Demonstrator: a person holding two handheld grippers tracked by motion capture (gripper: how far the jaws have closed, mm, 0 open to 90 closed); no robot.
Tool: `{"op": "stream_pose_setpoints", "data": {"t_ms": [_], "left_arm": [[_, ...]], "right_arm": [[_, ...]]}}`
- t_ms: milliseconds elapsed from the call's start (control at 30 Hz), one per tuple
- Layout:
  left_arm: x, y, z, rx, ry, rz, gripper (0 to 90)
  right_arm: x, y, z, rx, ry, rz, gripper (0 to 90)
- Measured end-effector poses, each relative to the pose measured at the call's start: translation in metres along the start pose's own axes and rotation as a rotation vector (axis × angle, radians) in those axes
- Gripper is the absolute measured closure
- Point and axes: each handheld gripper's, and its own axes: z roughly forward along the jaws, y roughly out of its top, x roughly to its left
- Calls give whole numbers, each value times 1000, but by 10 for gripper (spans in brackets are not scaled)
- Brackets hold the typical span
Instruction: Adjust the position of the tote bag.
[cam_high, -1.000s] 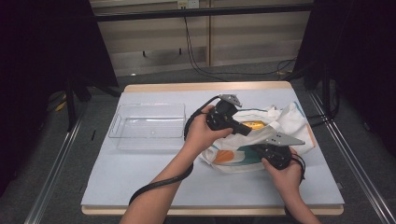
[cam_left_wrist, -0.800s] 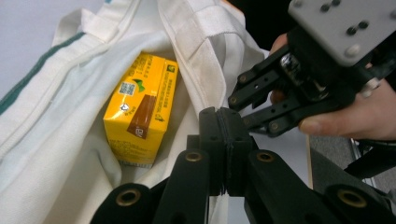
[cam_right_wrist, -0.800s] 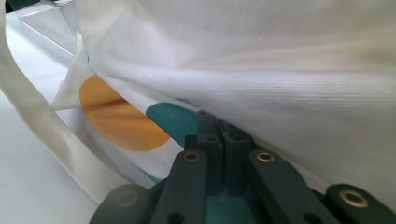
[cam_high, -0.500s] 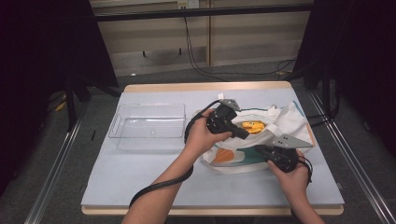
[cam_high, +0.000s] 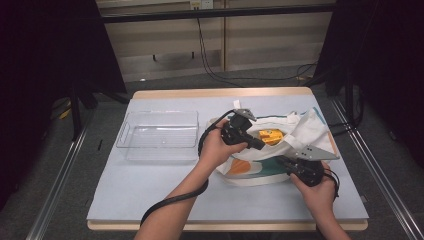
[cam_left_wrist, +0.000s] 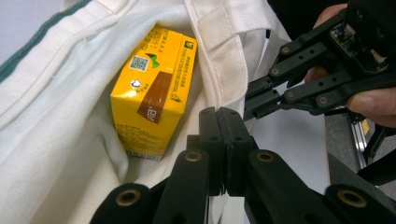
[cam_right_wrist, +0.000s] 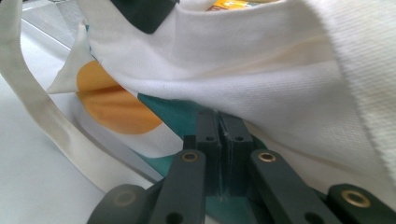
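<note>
High view: the white cloth bag (cam_high: 280, 150) lies on the worktop (cam_high: 165, 185), right of the see-through tray (cam_high: 157, 135). The yellow juice box (cam_high: 270, 135) peeks out of the bag's open mouth.
High view, hands: the left gripper (cam_high: 260, 145) points into the bag mouth. The right gripper (cam_high: 280, 161) sits at the bag's near edge.
Left gripper view: the left gripper (cam_left_wrist: 226, 122) is clenched, its jaws pressed together with nothing between them, just beside the juice box (cam_left_wrist: 154, 91). The box is inside the bag (cam_left_wrist: 60, 140), standing a bit tilted. The right gripper shows farther off by the bag's rim.
Right gripper view: the right gripper (cam_right_wrist: 218, 122) is pinched tight on the bag (cam_right_wrist: 280, 84), at the green part of the cloth. It looks like it is holding the bag.
How far along: I think the box is meant to come out, maybe to go in the tray. That is not done. The box is not grabbed and the tray holds nothing.
Change from earlier: the left gripper has dipped lower into the bag mouth. The right hand has slid right and now holds the bag's edge.
</note>
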Motion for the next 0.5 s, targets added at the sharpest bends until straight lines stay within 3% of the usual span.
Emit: {"op": "stream_pose_setpoints", "data": {"t_ms": [500], "left_arm": [[1, -3, 2, -15, 13, -9, 891]], "right_arm": [[-2, 5, -16, 0, 7, -11, 880]]}}
